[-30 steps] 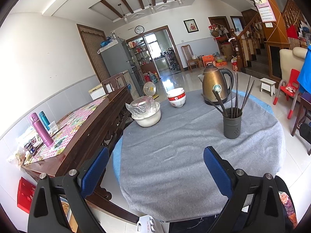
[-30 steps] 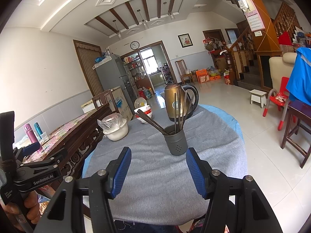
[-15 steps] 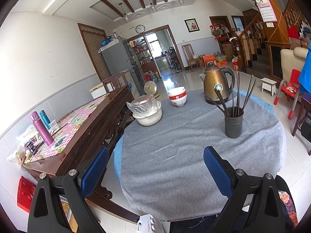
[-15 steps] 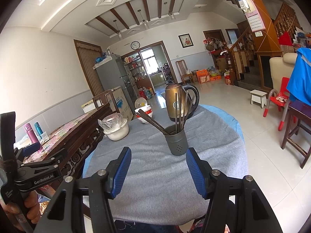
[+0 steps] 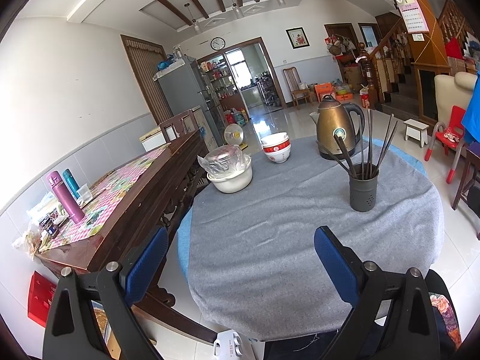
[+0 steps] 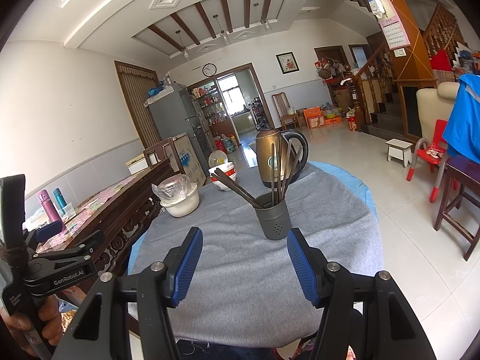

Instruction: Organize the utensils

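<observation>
Grey-clothed round table (image 5: 300, 240), tiled room.

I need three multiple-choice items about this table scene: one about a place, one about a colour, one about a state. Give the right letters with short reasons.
1. Where are the chopsticks?
A. in the grey holder
B. flat on the cloth
C. in the bowl

2. What colour are the pads on the right gripper fingers?
A. red
B. blue
C. white

3. What state is the right gripper in?
A. shut on the holder
B. shut on a chopstick
C. open, holding nothing

Answers:
1 A: they stand in the holder, in front of the kettle.
2 B: both pads are blue.
3 C: only the grey cloth shows between the fingers.
</observation>
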A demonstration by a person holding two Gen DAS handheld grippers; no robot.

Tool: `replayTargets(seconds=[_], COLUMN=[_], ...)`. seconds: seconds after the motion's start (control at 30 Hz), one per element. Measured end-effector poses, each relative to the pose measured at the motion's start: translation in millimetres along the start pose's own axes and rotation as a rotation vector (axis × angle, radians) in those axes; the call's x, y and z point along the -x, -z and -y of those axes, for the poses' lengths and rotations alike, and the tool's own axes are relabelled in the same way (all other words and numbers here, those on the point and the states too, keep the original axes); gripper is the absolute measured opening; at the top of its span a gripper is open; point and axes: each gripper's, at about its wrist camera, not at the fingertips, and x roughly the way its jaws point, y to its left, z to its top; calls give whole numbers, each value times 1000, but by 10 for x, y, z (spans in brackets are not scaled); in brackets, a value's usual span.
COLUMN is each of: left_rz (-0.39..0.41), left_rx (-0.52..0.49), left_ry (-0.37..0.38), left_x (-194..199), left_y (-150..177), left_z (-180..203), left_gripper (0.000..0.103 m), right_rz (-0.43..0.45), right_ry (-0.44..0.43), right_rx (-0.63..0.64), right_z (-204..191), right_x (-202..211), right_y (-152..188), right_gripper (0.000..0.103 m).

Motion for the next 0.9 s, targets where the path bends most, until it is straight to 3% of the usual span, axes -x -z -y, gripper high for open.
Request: replayTargets(seconds=[0.9], left_rz=[-4], left_rx=[-2], left_ry=[-11], left_x=[-29], left_y=[35], left_z=[-16], left_gripper=[98], right_rz=[-3], right_ry=[-6], right_rx=[7], right_z=[-42], right_x=[-11], right_y=[-16], right_gripper=[63])
